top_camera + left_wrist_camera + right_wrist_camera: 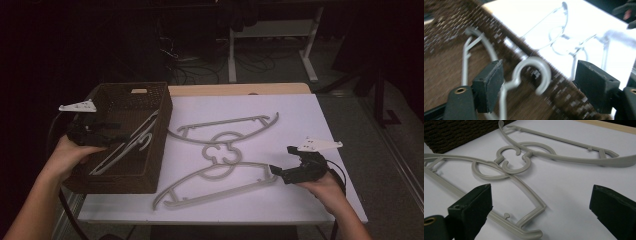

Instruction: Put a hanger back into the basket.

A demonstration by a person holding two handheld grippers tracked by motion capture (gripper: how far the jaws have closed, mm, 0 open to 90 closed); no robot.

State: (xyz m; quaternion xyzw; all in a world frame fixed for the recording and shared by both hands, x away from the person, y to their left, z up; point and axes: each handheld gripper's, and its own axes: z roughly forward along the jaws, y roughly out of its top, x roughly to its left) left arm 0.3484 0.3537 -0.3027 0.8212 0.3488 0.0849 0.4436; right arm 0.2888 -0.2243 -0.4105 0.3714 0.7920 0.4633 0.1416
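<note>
A dim lab: desk frames [310, 45] and trailing cables [200, 65].

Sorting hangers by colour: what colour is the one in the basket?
White; the hanger in the basket shows best in the high view.

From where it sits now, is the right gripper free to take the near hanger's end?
Probably yes. The right gripper is open with its fingers either side of the near hanger's end on the white tabletop, and nothing lies between them.
</note>
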